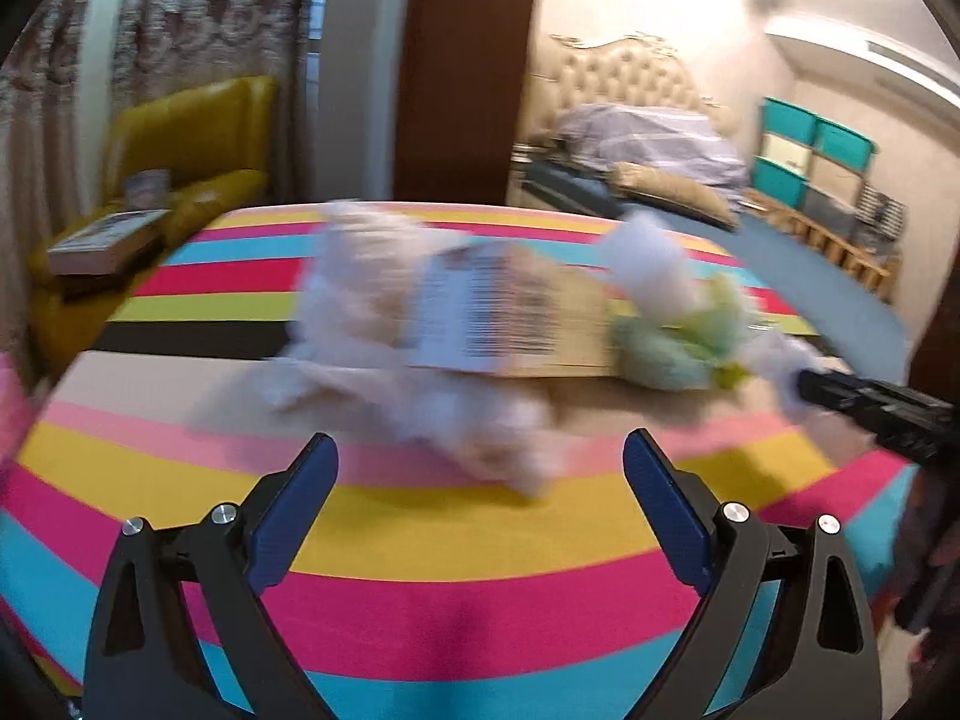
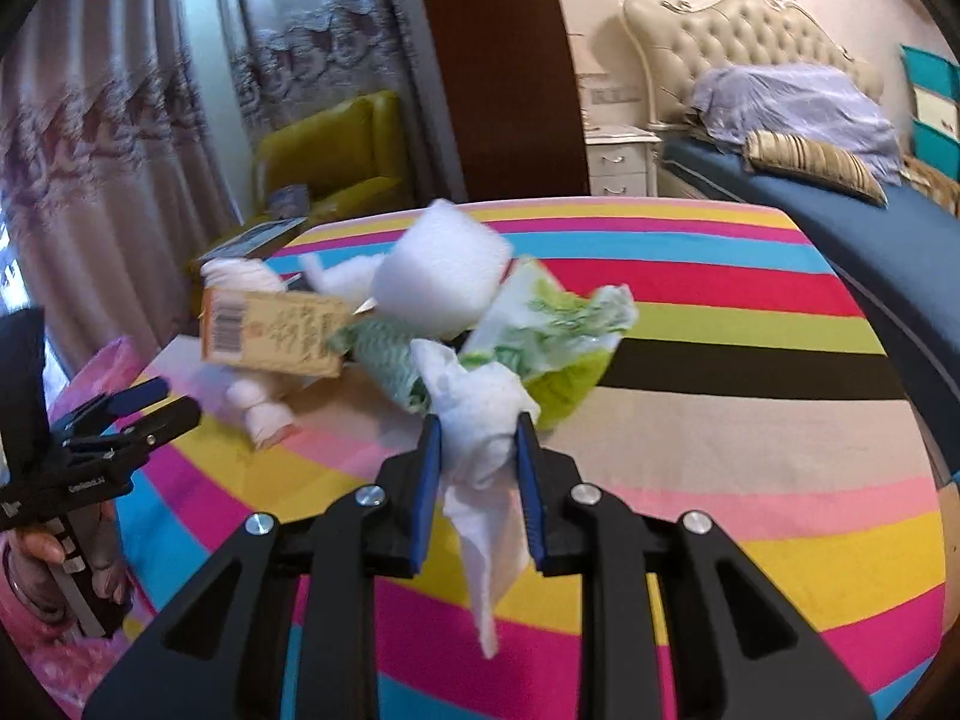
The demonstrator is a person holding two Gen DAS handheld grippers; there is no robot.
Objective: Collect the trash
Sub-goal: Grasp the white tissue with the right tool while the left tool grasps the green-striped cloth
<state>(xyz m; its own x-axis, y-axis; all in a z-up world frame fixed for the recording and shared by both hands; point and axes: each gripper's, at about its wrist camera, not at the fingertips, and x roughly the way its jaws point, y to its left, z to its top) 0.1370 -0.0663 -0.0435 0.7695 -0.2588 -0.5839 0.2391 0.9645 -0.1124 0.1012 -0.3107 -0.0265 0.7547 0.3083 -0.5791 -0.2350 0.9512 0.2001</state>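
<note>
A heap of trash lies on the striped tablecloth (image 2: 750,420): a tan carton with a barcode (image 2: 270,330), a white foam lump (image 2: 444,282), a green wrapper (image 2: 558,330) and crumpled tissues. My right gripper (image 2: 477,426) is shut on a white tissue (image 2: 480,402), whose tail hangs down between the fingers. In the left wrist view the same heap (image 1: 456,312) is blurred. There my left gripper (image 1: 480,450) stands open just in front of it, with nothing between its pads. The right gripper (image 1: 804,381) reaches in from the right edge with the tissue (image 1: 777,357) at its tip.
A pink plastic bag (image 2: 111,360) hangs at the table's left edge, near the hand that holds the left gripper (image 2: 174,399). Behind the table stand a yellow armchair (image 1: 192,144) with books beside it, curtains, a dark wooden door and a bed (image 2: 840,210).
</note>
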